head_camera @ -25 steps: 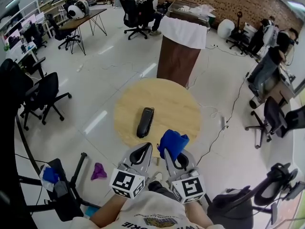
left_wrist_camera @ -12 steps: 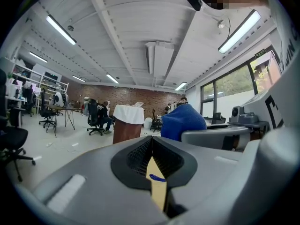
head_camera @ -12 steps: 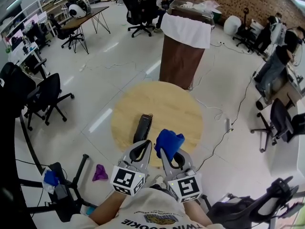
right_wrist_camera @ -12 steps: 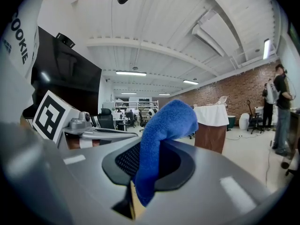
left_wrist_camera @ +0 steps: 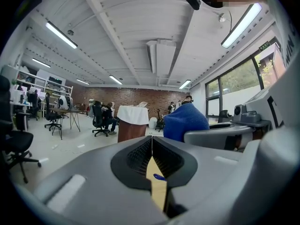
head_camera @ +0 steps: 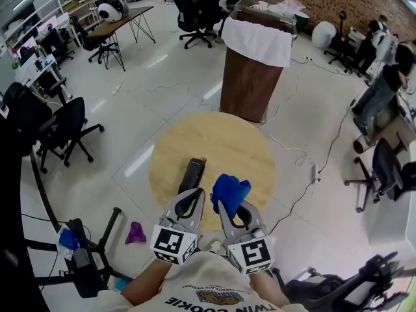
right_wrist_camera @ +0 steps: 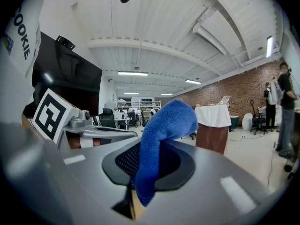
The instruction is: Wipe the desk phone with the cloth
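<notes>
A black desk phone [head_camera: 192, 173] lies on the round wooden table [head_camera: 240, 148], near its front left edge. My left gripper [head_camera: 192, 195] hovers just in front of the phone, its jaws pressed together with nothing between them [left_wrist_camera: 152, 146]. Beside it my right gripper [head_camera: 224, 203] is shut on a blue cloth [head_camera: 229, 192], which bunches up above the jaws [right_wrist_camera: 165, 125]. The cloth also shows to the right in the left gripper view [left_wrist_camera: 184, 122]. Both grippers point roughly level over the table's near edge.
A brown pedestal draped with a white cloth [head_camera: 252, 64] stands behind the table. Office chairs [head_camera: 65, 129] stand to the left, a purple rag [head_camera: 134, 233] and a stand base [head_camera: 84, 259] lie on the floor at lower left. Cables [head_camera: 312, 168] run along the right.
Both grippers have moved forward together over the table's near edge, so the left one now overlaps the phone's near end. The cloth stays clamped in the right gripper.
</notes>
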Demonstrator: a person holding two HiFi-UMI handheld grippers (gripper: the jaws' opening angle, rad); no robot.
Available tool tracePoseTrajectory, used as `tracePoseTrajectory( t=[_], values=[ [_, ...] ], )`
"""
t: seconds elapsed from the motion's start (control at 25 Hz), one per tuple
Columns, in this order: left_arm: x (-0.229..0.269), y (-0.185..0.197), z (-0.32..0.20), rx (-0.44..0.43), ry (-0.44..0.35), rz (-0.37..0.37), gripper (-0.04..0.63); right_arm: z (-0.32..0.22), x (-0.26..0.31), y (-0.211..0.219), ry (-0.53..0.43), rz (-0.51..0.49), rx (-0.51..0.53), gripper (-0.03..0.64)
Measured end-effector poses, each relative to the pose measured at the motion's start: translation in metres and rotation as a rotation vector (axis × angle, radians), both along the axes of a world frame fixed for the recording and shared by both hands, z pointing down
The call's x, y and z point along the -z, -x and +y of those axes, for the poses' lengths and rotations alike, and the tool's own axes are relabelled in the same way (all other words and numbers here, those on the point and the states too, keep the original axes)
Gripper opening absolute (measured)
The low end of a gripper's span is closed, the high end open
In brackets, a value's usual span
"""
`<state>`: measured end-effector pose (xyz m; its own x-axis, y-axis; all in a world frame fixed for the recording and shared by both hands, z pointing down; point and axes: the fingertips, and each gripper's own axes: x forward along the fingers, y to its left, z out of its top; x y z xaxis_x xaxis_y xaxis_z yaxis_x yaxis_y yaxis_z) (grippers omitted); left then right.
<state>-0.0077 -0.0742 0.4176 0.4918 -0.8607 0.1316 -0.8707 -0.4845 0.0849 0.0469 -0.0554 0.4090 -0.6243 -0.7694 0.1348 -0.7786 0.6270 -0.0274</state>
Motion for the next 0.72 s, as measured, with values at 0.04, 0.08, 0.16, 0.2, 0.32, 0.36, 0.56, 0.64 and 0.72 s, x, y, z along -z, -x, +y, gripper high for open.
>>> tracePoseTrajectory(
  t=[0.04,0.08,0.16,0.2,0.32,0.36,0.56,0.64,0.72],
  values=[
    [0.000,0.000,-0.001,0.002,0.002,-0.002,0.000,-0.001,-0.001,-0.001,0.000,0.004,0.000,0.058],
    [0.000,0.000,-0.001,0.004,0.003,-0.005,0.000,-0.002,-0.003,-0.001,0.001,0.007,-0.001,0.058],
    [-0.001,0.000,-0.003,0.011,0.004,-0.008,0.000,-0.004,-0.004,-0.003,0.006,0.011,-0.003,0.058],
    [-0.001,0.000,-0.005,0.016,0.006,-0.010,0.000,-0.005,-0.003,-0.003,0.008,0.010,-0.003,0.058],
    [-0.003,0.001,-0.010,0.027,0.012,-0.020,0.000,-0.009,-0.002,-0.003,0.014,0.012,-0.002,0.058],
    [-0.004,0.001,-0.012,0.027,0.014,-0.023,0.000,-0.011,-0.002,-0.004,0.015,0.016,-0.003,0.058],
    [-0.010,0.009,-0.024,0.025,0.033,-0.025,0.000,-0.023,-0.003,0.003,0.021,0.029,-0.002,0.058],
    [-0.013,0.013,-0.029,0.024,0.038,-0.026,0.000,-0.028,-0.002,0.007,0.024,0.032,-0.002,0.058],
    [-0.018,0.018,-0.034,0.023,0.047,-0.030,0.005,-0.033,-0.003,0.012,0.026,0.037,-0.002,0.058]
  ],
)
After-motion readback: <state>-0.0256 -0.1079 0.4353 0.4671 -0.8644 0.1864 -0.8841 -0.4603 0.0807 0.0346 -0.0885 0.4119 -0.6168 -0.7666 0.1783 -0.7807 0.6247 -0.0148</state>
